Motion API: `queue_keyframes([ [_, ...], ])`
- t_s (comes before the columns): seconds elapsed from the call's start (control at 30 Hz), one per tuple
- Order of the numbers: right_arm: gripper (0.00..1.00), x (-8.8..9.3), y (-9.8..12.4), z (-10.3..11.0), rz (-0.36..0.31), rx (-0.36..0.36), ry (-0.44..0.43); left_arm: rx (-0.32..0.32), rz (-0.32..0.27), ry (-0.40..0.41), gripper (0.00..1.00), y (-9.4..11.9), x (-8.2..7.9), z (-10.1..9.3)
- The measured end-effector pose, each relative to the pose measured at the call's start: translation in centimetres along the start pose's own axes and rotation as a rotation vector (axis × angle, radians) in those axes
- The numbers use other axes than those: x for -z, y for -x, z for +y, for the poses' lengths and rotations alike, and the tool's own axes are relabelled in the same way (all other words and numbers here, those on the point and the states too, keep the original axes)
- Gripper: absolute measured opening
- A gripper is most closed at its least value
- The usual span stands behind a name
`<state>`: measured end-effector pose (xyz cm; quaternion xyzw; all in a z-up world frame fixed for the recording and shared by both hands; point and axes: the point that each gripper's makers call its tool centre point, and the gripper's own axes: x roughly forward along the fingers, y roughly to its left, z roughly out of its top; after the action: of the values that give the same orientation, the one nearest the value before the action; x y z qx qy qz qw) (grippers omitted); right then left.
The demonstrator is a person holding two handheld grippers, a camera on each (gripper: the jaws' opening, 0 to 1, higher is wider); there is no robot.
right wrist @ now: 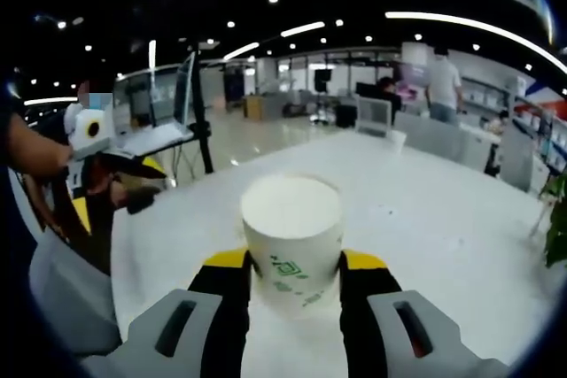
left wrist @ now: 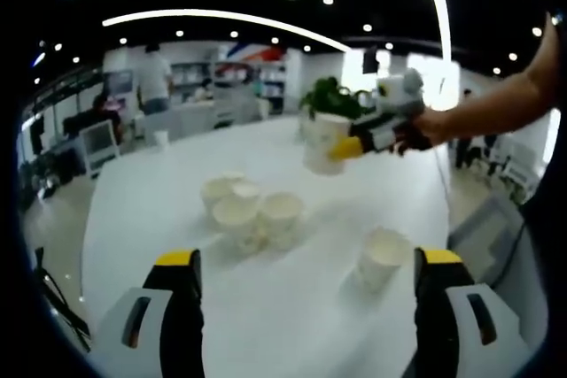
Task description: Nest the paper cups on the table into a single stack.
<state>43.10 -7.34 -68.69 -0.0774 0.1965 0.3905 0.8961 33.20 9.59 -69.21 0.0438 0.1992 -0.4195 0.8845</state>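
Note:
In the left gripper view, several white paper cups (left wrist: 250,212) stand close together, mouths up, on the white table (left wrist: 177,183) ahead of my left gripper (left wrist: 307,258). Its jaws are open with nothing between them. One more cup (left wrist: 382,258) stands alone just inside its right jaw. My right gripper (left wrist: 383,127), held in a hand, hangs over the far side of the table. In the right gripper view, that gripper (right wrist: 292,265) is shut on a white paper cup (right wrist: 292,227) with green print, above the table (right wrist: 425,219). The left gripper (right wrist: 93,152) shows at the left edge.
A potted plant (left wrist: 330,99) in a white pot stands on the far part of the table, right behind my right gripper. Its leaves (right wrist: 558,219) are at the right edge of the right gripper view. Desks, monitors and people fill the office beyond the table.

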Motion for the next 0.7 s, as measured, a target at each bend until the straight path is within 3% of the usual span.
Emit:
queue_keyframes([
  [0.2, 0.37, -0.4, 0.4, 1.1, -0.008, -0.015, -0.006, 0.007, -0.004, -0.004, 0.97, 0.0, -0.2, -0.2],
  [0.33, 0.37, -0.6, 0.7, 1.9, -0.007, -0.030, 0.003, 0.004, 0.020, -0.047, 0.95, -0.2, 0.1, -0.3],
  [0.7, 0.37, -0.5, 1.9, 3.4, 0.005, -0.048, 0.007, 0.018, -0.008, -0.006, 0.98, -0.4, -0.6, -0.5],
])
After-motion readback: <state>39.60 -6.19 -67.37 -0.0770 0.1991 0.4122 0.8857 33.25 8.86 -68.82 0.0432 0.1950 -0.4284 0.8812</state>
